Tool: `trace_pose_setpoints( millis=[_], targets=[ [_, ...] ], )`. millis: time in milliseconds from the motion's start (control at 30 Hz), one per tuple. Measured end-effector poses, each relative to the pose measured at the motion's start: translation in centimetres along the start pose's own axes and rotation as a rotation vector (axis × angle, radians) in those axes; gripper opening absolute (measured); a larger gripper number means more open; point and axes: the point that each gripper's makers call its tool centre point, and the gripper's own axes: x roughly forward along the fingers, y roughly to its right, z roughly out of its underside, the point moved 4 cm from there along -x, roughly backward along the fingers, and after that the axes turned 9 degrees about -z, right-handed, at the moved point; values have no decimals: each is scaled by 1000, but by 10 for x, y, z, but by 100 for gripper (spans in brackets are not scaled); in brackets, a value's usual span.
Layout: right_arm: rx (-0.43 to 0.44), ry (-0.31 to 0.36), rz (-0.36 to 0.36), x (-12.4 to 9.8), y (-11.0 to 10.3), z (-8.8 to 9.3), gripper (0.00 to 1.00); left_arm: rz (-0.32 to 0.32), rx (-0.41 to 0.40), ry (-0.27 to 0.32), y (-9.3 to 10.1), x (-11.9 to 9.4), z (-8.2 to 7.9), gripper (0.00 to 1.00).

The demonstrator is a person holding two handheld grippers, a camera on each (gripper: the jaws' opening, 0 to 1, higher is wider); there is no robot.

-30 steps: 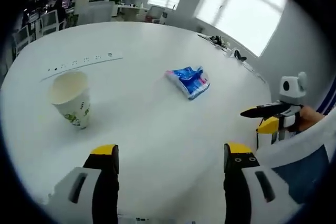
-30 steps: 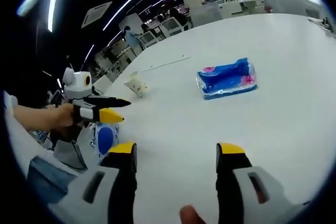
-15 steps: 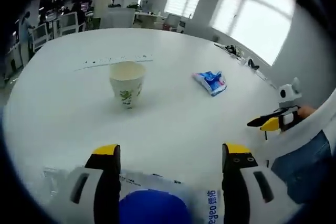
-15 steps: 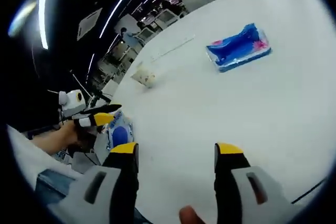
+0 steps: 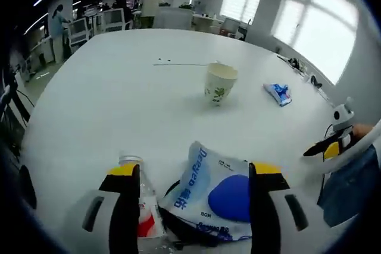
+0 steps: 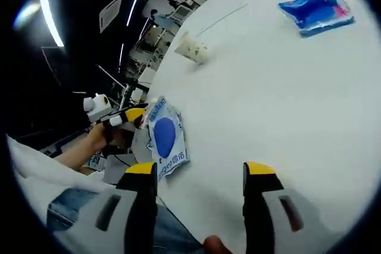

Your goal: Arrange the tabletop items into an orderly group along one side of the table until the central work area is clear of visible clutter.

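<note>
The left gripper (image 5: 193,176) hangs low over the near edge of the white table (image 5: 119,93), its yellow-tipped jaws spread wide with nothing between them. Just beyond its tips lies a white-and-blue wipes packet (image 5: 217,197), flat on the tabletop, and beside that, against the left jaw, a clear plastic bottle (image 5: 143,200) with a red label lies on its side. Farther out near the middle stands a paper cup (image 5: 219,83) with a green print, upright. Beyond it to the right sits a small blue tissue pack (image 5: 278,93), well apart from the cup.

The right gripper (image 6: 199,176) is held off the table edge, over a person's denim-clad leg (image 6: 119,230), jaws likewise wide apart and holding nothing. In the right gripper view the left gripper comes in from the left in a hand (image 6: 98,138), its tips at the wipes packet's edge. People stand among desks and chairs (image 5: 101,19) at the far end of the room.
</note>
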Motion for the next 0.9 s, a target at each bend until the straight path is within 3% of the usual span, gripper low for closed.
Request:
trace_pose_setpoints(
  millis=[67, 267, 367, 500, 667, 900],
  targets=[
    [2, -28, -11, 7, -3, 3, 56, 4, -15, -17, -4, 2, 3, 72],
    [-15, -108, -62, 28, -19, 6, 55, -6, 56, -24, -4, 2, 2, 66],
    [8, -130, -96, 41, -27, 7, 54, 39, 172, -32, 9, 0, 7, 63],
    [77, -154, -134, 58, -37, 13, 51, 39, 302, -84, 19, 3, 16, 61],
    [54, -204, -138, 70, -44, 19, 49, 63, 287, -99, 18, 8, 19, 53],
    [131, -174, -122, 79, -37, 22, 41, 42, 232, -103, 12, 13, 21, 38]
  ],
)
